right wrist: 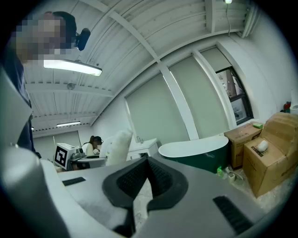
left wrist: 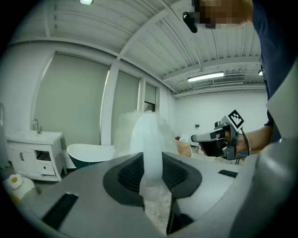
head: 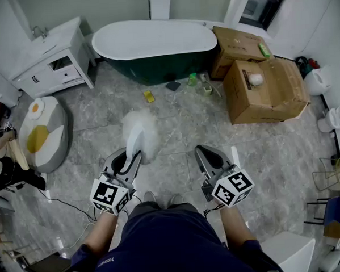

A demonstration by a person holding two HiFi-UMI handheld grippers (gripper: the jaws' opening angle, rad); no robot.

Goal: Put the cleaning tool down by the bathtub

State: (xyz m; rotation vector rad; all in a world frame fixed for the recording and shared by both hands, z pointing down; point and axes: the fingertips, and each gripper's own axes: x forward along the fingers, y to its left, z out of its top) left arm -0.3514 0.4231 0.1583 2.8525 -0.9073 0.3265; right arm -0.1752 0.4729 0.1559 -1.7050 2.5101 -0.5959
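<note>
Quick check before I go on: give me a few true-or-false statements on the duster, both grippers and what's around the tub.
1. The left gripper is shut on the duster. True.
2. The duster lies on the floor beside the tub. False: it is held up in the left gripper, well short of the tub.
3. The right gripper holds nothing. True.
4. The boxes stand left of the tub in the head view. False: they stand to its right; the white cabinet is on its left.
</note>
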